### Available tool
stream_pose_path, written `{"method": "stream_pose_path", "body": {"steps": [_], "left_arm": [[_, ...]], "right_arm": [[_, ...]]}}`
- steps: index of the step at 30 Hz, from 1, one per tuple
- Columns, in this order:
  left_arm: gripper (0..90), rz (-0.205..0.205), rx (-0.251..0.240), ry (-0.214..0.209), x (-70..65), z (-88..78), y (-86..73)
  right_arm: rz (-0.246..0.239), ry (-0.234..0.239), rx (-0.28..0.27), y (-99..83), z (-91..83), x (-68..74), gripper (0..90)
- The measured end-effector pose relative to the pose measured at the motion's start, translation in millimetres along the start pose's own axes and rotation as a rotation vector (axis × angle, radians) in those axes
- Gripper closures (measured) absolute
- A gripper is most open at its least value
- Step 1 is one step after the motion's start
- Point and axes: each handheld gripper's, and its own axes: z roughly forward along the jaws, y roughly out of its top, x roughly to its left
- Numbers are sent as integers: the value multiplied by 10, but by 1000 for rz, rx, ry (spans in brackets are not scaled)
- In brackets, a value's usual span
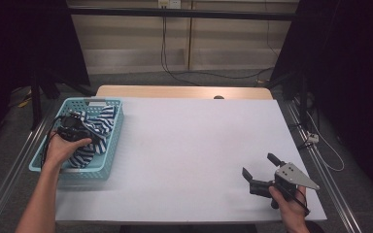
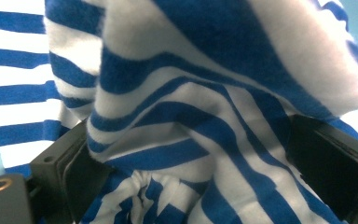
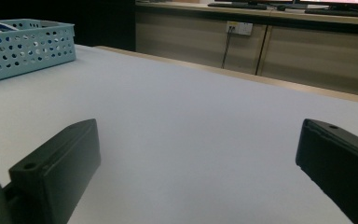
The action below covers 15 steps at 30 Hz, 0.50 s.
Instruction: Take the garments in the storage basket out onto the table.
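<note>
High view: nearest the camera, the person's right hand [image 1: 286, 199] held the right gripper [image 1: 261, 165] low over the near right part of the white table [image 1: 199, 145], its jaws spread wide with nothing between them. The grey three-cornered plate on top of it pointed toward the table's right edge. In the right gripper view the two black jaws stood far apart over the bare white surface, with the blue basket [image 3: 25, 46] seen well off at the upper left.

Farther along, on the table's left edge, the left hand [image 1: 67, 148] held the left gripper [image 1: 93, 136] down inside the blue perforated basket [image 1: 111, 145]. A blue-and-white striped cloth [image 1: 99, 128] lay bunched in that basket, filling most of its middle and near end. The left gripper view showed the striped cloth [image 2: 191, 116] heaped between the two jaws, which stood fairly wide on either side of the folds; whether they pressed on the fabric could not be told.

Beyond the table, a tan wooden strip ran along its far edge, and cables hung before a pale wall.
</note>
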Motion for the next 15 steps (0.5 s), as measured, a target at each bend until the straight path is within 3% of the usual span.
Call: {"method": "stream_pose_path", "body": {"steps": [1,4,6,7,8,9,11,12,15], "left_arm": [[69,23,-18,34,5,8,-7],[60,16,-20,21,12,17,-13],[0,33,-26,33,-37,61,-30],[0,21,-38,43,-49,75,-31],[3,16,-7,18,-38,58,-14],[5,34,0,43,-39,56,5],[6,22,12,37,-56,84,18],[10,38,76,41,-52,66,91],[37,16,92,57,-86,68,119]], "right_arm": [[4,-2,3,0,1,3,0],[3,-1,5,-2,4,2,0],[3,-6,7,-4,-1,4,0],[0,-5,5,-3,-2,3,0],[-2,-2,3,-3,-2,3,0],[-1,-2,4,-4,-1,4,0],[1,0,3,-5,3,5,0],[-2,1,3,-5,3,8,0],[-3,2,5,-6,-7,7,0]]}}
